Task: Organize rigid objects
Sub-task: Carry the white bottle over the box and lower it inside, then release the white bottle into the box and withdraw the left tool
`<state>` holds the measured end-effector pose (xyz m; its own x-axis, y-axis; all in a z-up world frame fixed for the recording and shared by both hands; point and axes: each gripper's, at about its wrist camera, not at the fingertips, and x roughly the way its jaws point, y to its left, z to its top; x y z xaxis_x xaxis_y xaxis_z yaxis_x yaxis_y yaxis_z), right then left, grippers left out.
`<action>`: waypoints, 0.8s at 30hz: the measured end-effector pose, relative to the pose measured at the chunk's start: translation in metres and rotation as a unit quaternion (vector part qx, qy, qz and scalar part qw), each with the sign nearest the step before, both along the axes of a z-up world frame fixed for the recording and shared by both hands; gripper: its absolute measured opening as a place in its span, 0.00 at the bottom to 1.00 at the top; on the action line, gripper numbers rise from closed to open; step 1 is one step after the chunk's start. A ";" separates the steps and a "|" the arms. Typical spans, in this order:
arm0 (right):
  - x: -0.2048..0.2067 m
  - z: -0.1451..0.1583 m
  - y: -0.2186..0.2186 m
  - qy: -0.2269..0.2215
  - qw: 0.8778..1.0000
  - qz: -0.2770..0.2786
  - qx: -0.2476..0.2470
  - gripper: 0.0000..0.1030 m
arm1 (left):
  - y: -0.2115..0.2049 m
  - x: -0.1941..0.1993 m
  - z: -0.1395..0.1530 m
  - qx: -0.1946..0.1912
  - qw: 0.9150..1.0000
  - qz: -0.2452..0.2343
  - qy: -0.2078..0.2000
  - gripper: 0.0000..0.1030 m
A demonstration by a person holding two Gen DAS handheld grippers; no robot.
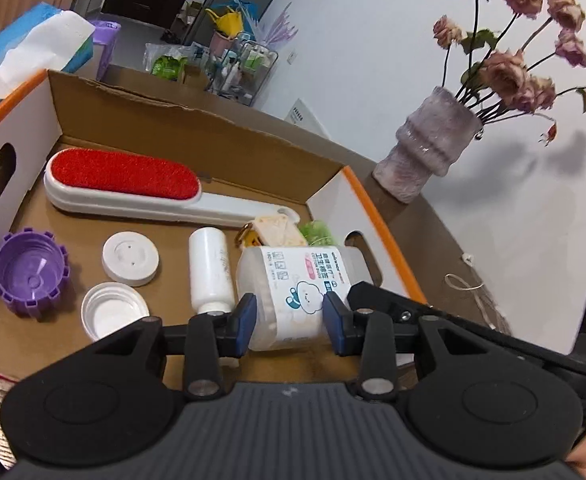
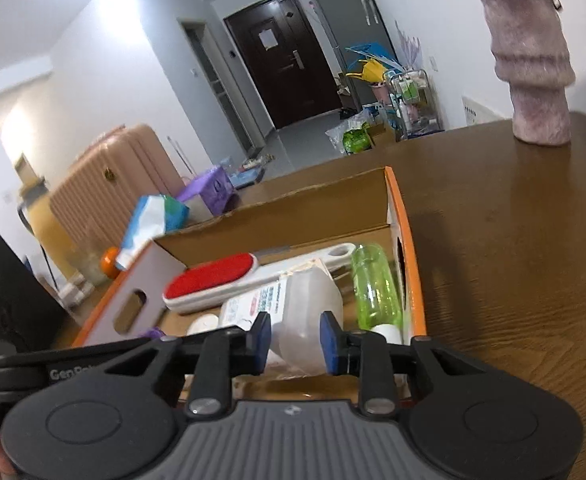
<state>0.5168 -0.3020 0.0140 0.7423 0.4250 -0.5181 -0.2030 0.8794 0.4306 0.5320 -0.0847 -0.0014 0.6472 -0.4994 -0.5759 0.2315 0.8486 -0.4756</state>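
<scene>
One translucent plastic cotton-swab box (image 1: 293,300) sat pinched at both ends: left gripper (image 1: 289,318) and right gripper (image 2: 295,342) each pressed on it, over the near right of the orange-edged cardboard box (image 1: 197,136). Inside lay one red-faced white lint brush (image 1: 133,184), one white bottle (image 1: 209,268), three loose caps (one purple (image 1: 29,270), two white (image 1: 131,258)), and one green bottle (image 2: 375,286) against the right wall. Open brown wooden tabletop (image 2: 513,248) lay right; one mauve vase (image 2: 533,68) stood far right.

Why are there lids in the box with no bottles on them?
Three loose caps lie in the box: a purple cap and two white caps, two of them open side up. The small white bottle lies on its side. The box's back edge looks torn.
</scene>
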 end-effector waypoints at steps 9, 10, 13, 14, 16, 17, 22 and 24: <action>-0.007 0.006 0.001 0.003 1.000 0.003 -0.015 0.29 | 0.004 -0.015 0.012 -0.003 1.000 0.008 -0.006 0.36; -0.011 0.008 -0.001 -0.001 1.000 0.003 -0.012 0.29 | 0.005 -0.019 0.015 0.000 1.000 0.007 -0.011 0.36; -0.020 0.018 -0.003 -0.010 1.000 0.002 -0.012 0.29 | 0.007 -0.032 0.028 0.010 1.000 0.004 -0.024 0.36; -0.024 0.023 -0.004 -0.015 1.000 0.000 -0.013 0.29 | 0.008 -0.037 0.033 0.012 0.999 0.005 -0.030 0.36; -0.033 0.034 -0.006 -0.024 1.000 -0.003 -0.012 0.29 | 0.011 -0.048 0.047 0.014 0.999 0.007 -0.043 0.36; -0.039 0.040 -0.007 -0.029 0.999 -0.004 -0.012 0.29 | 0.013 -0.055 0.054 0.015 0.999 0.009 -0.050 0.36; -0.075 0.073 -0.010 -0.062 0.998 -0.004 -0.026 0.34 | 0.023 -0.089 0.086 0.034 0.996 0.023 -0.083 0.44; -0.092 0.085 -0.010 -0.079 0.996 -0.003 -0.042 0.41 | 0.026 -0.106 0.096 0.053 0.993 0.031 -0.097 0.46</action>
<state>0.4249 -0.3122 0.0986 0.8205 0.3798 -0.4272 -0.2566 0.9125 0.3185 0.4262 -0.0583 0.0946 0.7782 -0.3987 -0.4852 0.2560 0.9069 -0.3346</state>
